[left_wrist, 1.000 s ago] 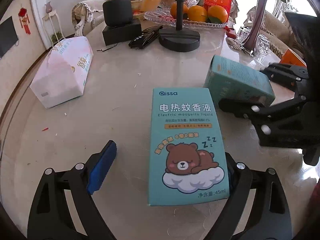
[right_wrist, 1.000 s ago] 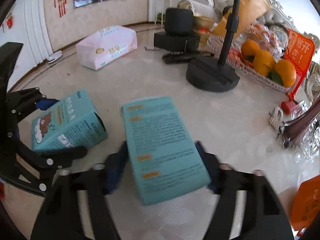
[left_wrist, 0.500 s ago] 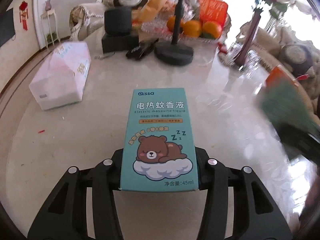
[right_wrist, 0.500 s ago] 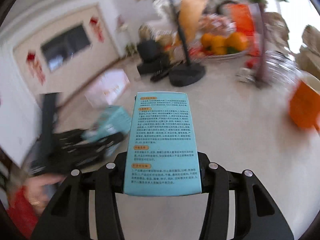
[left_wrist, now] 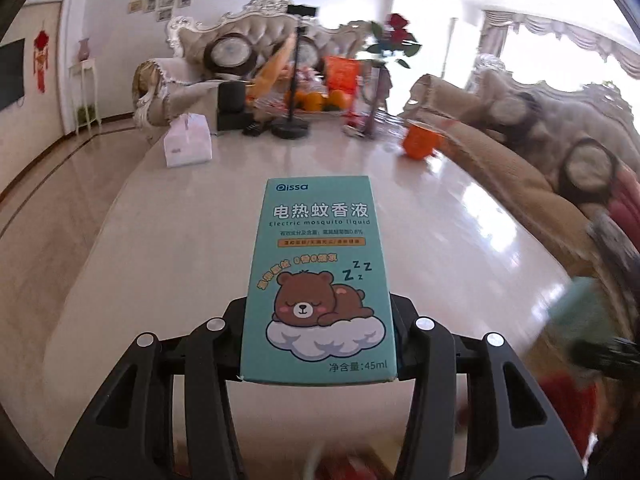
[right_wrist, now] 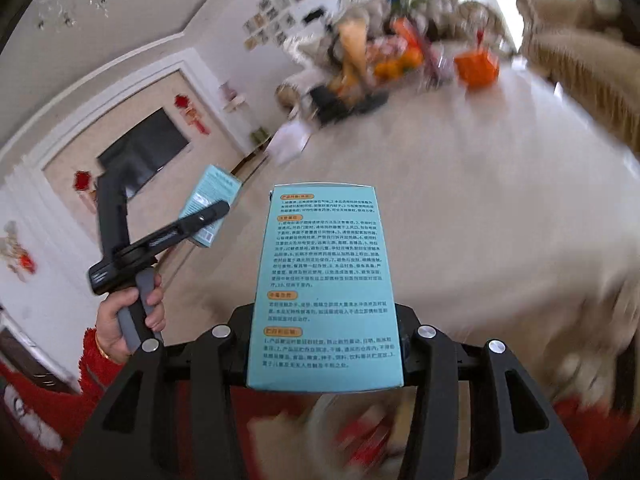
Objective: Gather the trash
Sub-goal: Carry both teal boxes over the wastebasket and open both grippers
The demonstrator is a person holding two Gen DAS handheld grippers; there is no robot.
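Observation:
My left gripper (left_wrist: 319,344) is shut on a teal mosquito-liquid box with a sleeping bear (left_wrist: 320,280) and holds it in the air above the pale marble table (left_wrist: 160,248). My right gripper (right_wrist: 326,348) is shut on a second teal box, its text side up (right_wrist: 326,280), also lifted off the table. In the right wrist view the left gripper (right_wrist: 208,216) and its box (right_wrist: 210,204) show at the left, held by a hand. A blurred round container with red contents (right_wrist: 360,436) lies below the right gripper.
At the table's far end stand a white tissue pack (left_wrist: 187,140), a black speaker (left_wrist: 231,98), a black stand (left_wrist: 291,130), a fruit tray with oranges (left_wrist: 320,100), a vase of roses (left_wrist: 376,92) and an orange cup (left_wrist: 420,140). A sofa (left_wrist: 540,140) lines the right side.
Both grippers closed on their boxes and lifted them off the table, pulling back toward the near edge. The table objects now look farther away.

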